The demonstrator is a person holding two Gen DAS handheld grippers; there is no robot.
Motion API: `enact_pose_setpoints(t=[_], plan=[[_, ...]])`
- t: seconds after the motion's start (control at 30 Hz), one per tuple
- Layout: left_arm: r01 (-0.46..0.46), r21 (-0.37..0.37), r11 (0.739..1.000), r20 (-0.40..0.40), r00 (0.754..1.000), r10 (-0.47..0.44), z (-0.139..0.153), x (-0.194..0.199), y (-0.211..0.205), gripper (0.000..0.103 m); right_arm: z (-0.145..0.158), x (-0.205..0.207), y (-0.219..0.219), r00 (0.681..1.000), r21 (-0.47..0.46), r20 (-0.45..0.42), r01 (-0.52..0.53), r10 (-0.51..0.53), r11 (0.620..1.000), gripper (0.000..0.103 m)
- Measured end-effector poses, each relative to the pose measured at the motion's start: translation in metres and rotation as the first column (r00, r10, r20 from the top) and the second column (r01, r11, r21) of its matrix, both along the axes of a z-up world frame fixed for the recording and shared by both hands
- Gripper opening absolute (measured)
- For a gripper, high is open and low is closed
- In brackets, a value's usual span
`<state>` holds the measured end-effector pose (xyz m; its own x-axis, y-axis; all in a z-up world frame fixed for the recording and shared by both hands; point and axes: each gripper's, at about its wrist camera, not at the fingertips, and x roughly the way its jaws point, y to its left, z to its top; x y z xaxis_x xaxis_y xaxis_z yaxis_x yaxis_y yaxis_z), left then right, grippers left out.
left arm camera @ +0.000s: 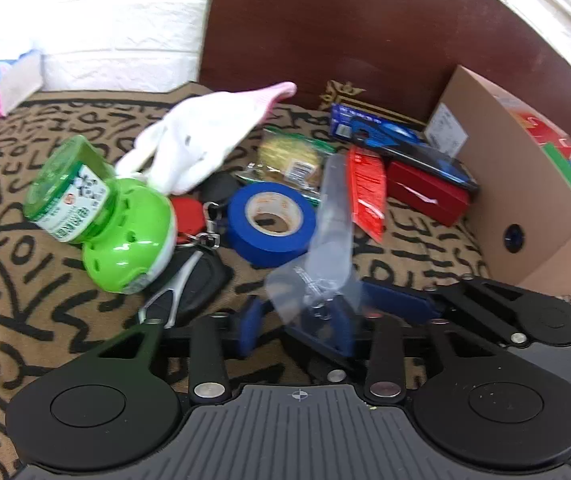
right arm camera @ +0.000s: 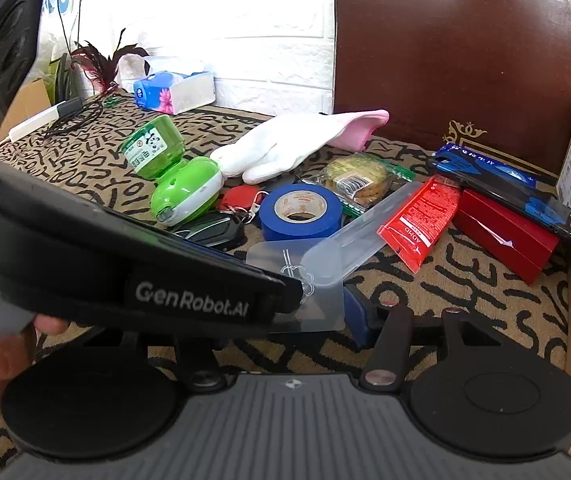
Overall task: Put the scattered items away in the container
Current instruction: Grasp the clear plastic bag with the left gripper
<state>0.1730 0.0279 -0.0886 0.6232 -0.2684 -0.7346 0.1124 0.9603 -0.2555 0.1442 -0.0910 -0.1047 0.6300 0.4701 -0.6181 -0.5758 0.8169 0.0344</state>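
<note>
Your left gripper [left arm camera: 305, 312] is clamped on the clear plastic pouch [left arm camera: 327, 240], low in the frame's centre, so the step in hand looks like lifting it out of the pile. Next, carry it to the cardboard box [left arm camera: 525, 216] at the right edge. The way there passes over the red tube [left arm camera: 367, 192] and red box [left arm camera: 425, 196], so go high. Your right gripper [right arm camera: 285, 320] is mostly hidden; its fingers can't be told.

Tan cloth with black scribble print [right arm camera: 465, 276] covered the table. Blue floral tissue pack [right arm camera: 173, 94] sat at 11 o'clock; dark brown leather chair back [right arm camera: 465, 52] at 1 o'clock.
</note>
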Motion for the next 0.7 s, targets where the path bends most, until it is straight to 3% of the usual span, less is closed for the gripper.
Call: enact_pose_setpoints(t=[0.17,0.23,0.43,0.7], plan=[[0.007,-0.006,1.000,0.003,1.000,-0.007,0.000,-0.003,0.000,0.032,0.001,-0.004,-0.003,1.000,0.000,0.006,0.001,-0.001,1.000,0.060],[0.007,-0.012,1.000,0.007,1.000,-0.006,0.000,-0.003,0.000,0.047,0.001,-0.007,-0.005,1.000,0.004,0.006,0.000,0.000,1.000,0.059],[0.009,-0.018,1.000,-0.002,1.000,-0.009,0.002,-0.002,-0.005,0.053,0.001,-0.014,-0.010,1.000,0.011,0.005,-0.002,0.002,1.000,0.059],[0.032,-0.005,0.999,-0.003,0.999,-0.032,0.004,-0.008,-0.013,0.048,0.002,-0.022,-0.019,1.000,0.022,-0.006,0.012,-0.012,1.000,0.059]])
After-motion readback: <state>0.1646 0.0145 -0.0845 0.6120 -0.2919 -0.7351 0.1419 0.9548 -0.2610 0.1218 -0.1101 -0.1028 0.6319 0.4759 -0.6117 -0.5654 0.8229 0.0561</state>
